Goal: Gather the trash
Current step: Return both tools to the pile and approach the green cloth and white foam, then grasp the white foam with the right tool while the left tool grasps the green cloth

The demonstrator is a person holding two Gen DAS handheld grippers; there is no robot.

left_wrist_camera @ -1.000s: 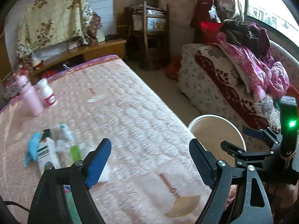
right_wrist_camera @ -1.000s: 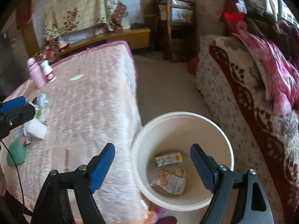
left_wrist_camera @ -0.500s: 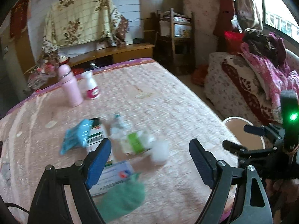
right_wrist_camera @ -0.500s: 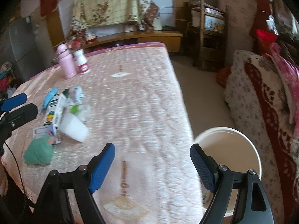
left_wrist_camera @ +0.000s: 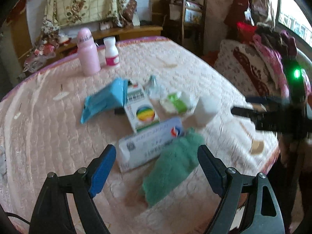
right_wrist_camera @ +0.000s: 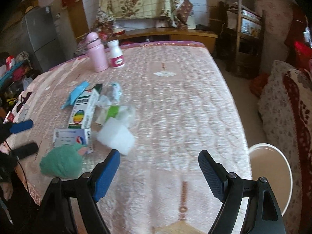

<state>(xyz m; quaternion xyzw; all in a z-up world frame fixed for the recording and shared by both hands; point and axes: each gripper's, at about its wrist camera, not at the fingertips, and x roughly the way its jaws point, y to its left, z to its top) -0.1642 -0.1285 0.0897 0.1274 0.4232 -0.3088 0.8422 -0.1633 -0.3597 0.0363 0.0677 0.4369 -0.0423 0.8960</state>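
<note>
Pink quilted cloth covers the table (right_wrist_camera: 175, 101). Nearest, the left gripper (left_wrist_camera: 157, 167) and right gripper (right_wrist_camera: 159, 170) both hang over it with jaws spread wide and empty. Just beyond lies the trash: a green cloth (left_wrist_camera: 173, 165), a white box (left_wrist_camera: 150, 144), a rainbow-printed carton (left_wrist_camera: 142, 111), a blue packet (left_wrist_camera: 103, 99). Farther back stand a pink bottle (right_wrist_camera: 96, 52) and a white bottle (right_wrist_camera: 116, 55). A white bucket (right_wrist_camera: 273, 175) sits on the floor, right of the table.

The left gripper (left_wrist_camera: 157, 167) is held with its blue-padded jaws spread wide and nothing between them. The right gripper (right_wrist_camera: 159, 170) is likewise spread wide and empty-jawed. Each shows at the edge of the other's view, blurred, both pointing roughly the same way.
</note>
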